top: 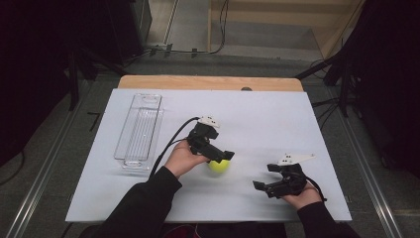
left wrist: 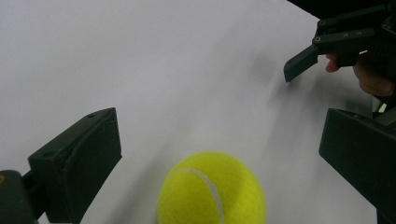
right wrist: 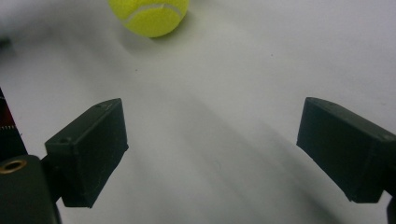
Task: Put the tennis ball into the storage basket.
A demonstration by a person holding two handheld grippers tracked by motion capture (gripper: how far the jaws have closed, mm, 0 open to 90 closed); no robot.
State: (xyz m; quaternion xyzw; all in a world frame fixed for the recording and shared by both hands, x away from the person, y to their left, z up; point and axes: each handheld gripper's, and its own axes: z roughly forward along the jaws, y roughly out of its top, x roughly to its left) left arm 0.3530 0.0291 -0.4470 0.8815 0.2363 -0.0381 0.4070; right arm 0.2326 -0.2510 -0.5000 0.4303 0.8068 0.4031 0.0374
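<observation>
A yellow-green tennis ball (top: pixel 219 165) lies on the white board (top: pixel 277 119), near its front middle. My left gripper (top: pixel 220 157) hangs right over the ball, open. In the left gripper view the ball (left wrist: pixel 212 189) sits low between the two spread jaws, touching neither, with my left gripper (left wrist: pixel 224 140) open around it. My right gripper (top: pixel 265 176) is open to the right of the ball, a short way off, and holds nothing. In the right gripper view the ball (right wrist: pixel 149 16) lies ahead at the top edge, beyond my right gripper (right wrist: pixel 212 135).
A clear plastic tray (top: pixel 139 131) lies lengthwise on the left part of the board. The wooden table edge (top: pixel 208 82) shows behind the board. The other gripper (left wrist: pixel 327 46) and a hand appear at the upper right of the left gripper view.
</observation>
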